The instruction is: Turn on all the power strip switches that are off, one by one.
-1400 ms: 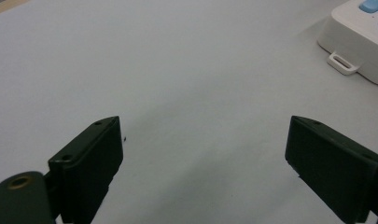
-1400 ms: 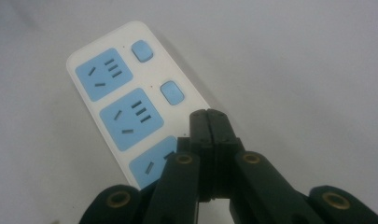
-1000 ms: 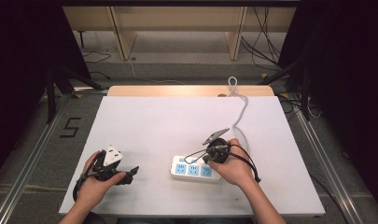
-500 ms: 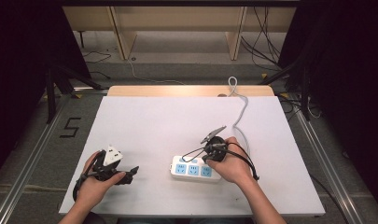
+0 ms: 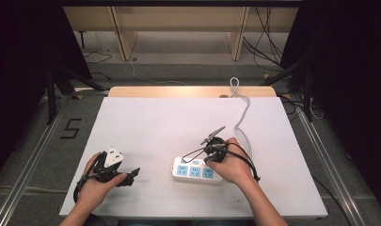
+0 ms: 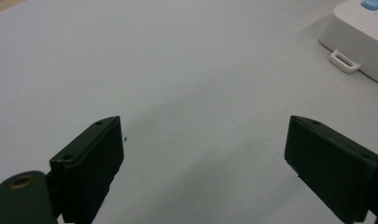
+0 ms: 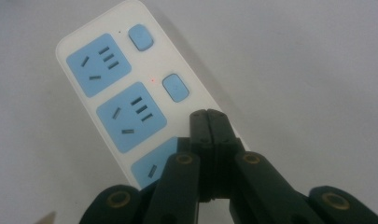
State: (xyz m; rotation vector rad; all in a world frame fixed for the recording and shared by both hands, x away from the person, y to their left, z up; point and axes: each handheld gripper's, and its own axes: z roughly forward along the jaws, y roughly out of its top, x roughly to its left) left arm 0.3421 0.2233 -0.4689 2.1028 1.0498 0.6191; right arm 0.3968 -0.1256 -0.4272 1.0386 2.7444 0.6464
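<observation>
- We hold the right gripper over the white power strip, jaws pressed together with nothing between them.
- In the right gripper view the closed tips sit over the strip's top face, on the switch side, just below the middle switch; whether they touch the plastic we cannot tell.
- Same view: three blue socket panels run down the strip. Two blue switches show beside the upper two sockets, and a small red light glows between them.
- In the high view the strip lies flat on the white bench, near the front edge and a little right of centre, with its long side running left to right.
- Its white cable leaves the right end, runs toward the far edge of the bench and drops off there.
- Our right hand covers the strip's right end in the high view.
- The left gripper is wide apart and holds nothing; in its own view we see bare bench between the jaws.
- The left gripper view also catches the corner of the power strip at top right, with a small white hanging tab sticking out of it.
- In the high view the left gripper rests at the bench's front left, well apart from the strip, in our left hand.
</observation>
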